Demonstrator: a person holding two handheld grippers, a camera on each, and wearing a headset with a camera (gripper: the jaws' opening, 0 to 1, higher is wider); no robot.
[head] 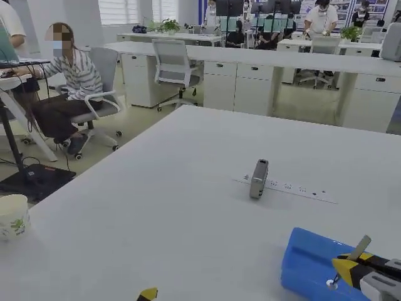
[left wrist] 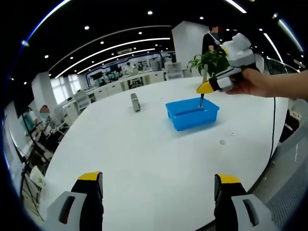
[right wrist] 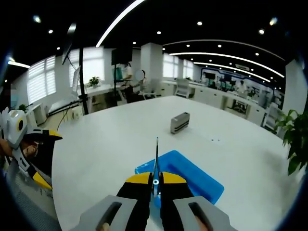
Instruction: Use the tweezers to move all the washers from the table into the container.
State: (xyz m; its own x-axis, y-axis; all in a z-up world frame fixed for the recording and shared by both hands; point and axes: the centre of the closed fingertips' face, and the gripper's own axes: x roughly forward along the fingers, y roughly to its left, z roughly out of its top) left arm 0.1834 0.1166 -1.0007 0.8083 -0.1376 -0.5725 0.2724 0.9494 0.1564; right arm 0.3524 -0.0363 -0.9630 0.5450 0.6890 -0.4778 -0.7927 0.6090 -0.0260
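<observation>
Two pale specks that look like washers (left wrist: pixel 222 142) lie on the white surface (head: pixel 156 207), at about 4 o'clock from the blue container (left wrist: pixel 192 113) in the left gripper view and near it. The tweezers (right wrist: pixel 156 154) stand over the container (right wrist: pixel 180 173), their tips reaching toward 12 o'clock in the right gripper view. From the left gripper view the tweezers (left wrist: pixel 200 98) point down into the container's open top. Whether the tips hold a washer is too small to tell.

The right tool (right wrist: pixel 155 175) has its yellow-tipped jaws pressed together on the tweezers. A hand (left wrist: pixel 252 83) carries it at 2 o'clock of the container, tilted down. In the head view this tool (head: pixel 343 268) enters at 4 o'clock, over the container (head: pixel 307 263).

The left tool (left wrist: pixel 158 180) has its jaws spread wide with nothing between them, above bare surface.

A grey box-shaped device (head: pixel 259 179) stands upright at 11 o'clock from the container in the head view, beside a flush power strip (head: pixel 294 188). A paper cup (head: pixel 12 216) with green print too small to read sits at 9 o'clock, at the surface's edge.
</observation>
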